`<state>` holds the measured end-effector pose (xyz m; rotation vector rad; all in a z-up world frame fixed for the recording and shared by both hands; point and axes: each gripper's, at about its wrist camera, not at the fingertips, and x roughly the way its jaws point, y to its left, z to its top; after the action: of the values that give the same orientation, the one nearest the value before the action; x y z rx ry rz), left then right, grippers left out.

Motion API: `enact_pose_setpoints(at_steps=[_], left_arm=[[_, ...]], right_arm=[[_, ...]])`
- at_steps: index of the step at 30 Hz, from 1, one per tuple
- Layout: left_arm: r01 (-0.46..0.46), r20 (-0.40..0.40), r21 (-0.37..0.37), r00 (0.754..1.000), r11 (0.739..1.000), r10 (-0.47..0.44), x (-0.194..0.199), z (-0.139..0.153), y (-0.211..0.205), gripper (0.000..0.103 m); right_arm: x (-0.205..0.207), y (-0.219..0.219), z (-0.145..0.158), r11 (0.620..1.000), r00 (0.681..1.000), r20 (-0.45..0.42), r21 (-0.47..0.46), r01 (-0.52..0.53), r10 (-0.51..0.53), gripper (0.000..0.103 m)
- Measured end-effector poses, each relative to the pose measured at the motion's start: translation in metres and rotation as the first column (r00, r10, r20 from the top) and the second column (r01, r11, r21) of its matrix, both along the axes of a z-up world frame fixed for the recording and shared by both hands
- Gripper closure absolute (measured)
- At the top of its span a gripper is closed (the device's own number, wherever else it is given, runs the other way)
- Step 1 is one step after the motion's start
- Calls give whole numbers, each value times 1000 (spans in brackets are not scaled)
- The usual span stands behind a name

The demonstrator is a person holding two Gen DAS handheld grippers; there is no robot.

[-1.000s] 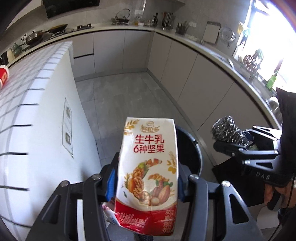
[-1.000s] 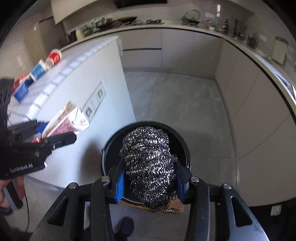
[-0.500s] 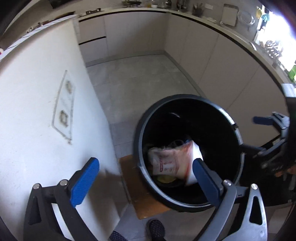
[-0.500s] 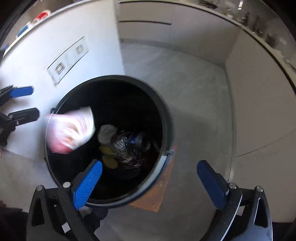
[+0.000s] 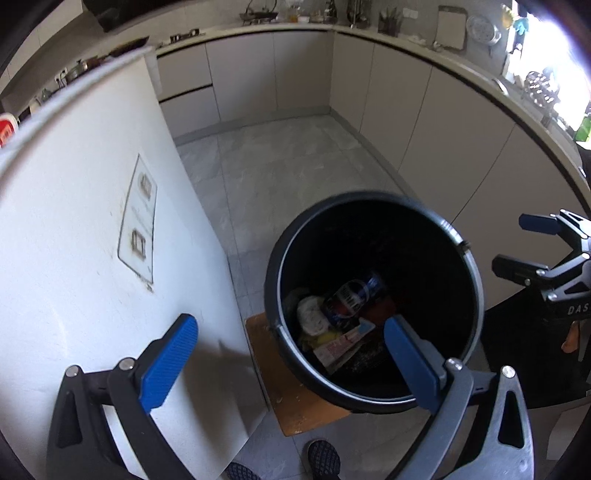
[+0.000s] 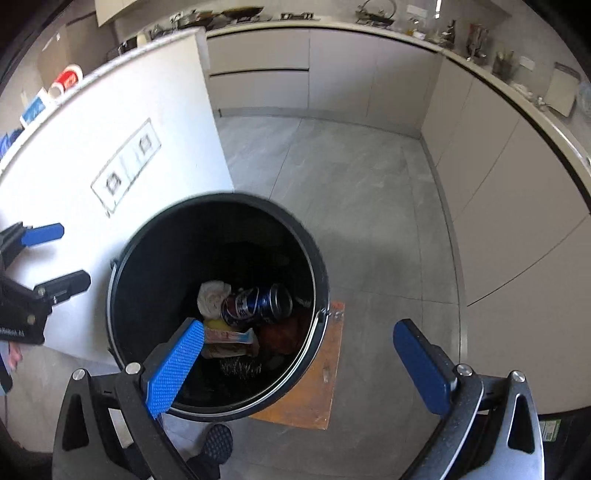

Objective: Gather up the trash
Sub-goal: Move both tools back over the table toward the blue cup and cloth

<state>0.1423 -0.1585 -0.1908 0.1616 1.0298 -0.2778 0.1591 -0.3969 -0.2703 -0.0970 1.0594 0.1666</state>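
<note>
bin (image 6: 122, 258) on board (image 6: 325, 387) | island wall (image 5: 74, 240) beside | grippers spread, empty

Setting: home kitchen.
Evidence: curved bench (image 5: 424, 55) over pale cabinets (image 6: 258, 70); kettle (image 5: 258, 11), pans (image 6: 221, 13); grey tiled floor (image 5: 280, 166).

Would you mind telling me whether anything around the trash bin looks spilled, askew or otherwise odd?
Nothing stands out. The black bin sits upright on a wooden board, with the can and carton inside it.
</note>
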Motion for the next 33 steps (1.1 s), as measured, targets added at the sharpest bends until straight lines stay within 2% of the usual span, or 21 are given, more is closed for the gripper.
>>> enact_pose_setpoints(at_steps=[10, 18, 24, 33], left_arm=[[12, 98, -46, 995, 999, -8, -19, 70, -1, 1], [-17, 181, -99, 983, 995, 35, -44, 120, 27, 1], [-75, 227, -107, 969, 991, 97, -57, 136, 67, 1], [-204, 260, -111, 939, 973, 227, -75, 144, 132, 1]], right_arm=[[-22, 8, 72, 996, 991, 98, -1, 92, -92, 0], [-46, 23, 129, 990, 974, 178, 56, 130, -138, 0], [-51, 66, 155, 994, 973, 216, 86, 68, -85, 0], [-51, 139, 169, 994, 971, 234, 85, -70, 49, 0]])
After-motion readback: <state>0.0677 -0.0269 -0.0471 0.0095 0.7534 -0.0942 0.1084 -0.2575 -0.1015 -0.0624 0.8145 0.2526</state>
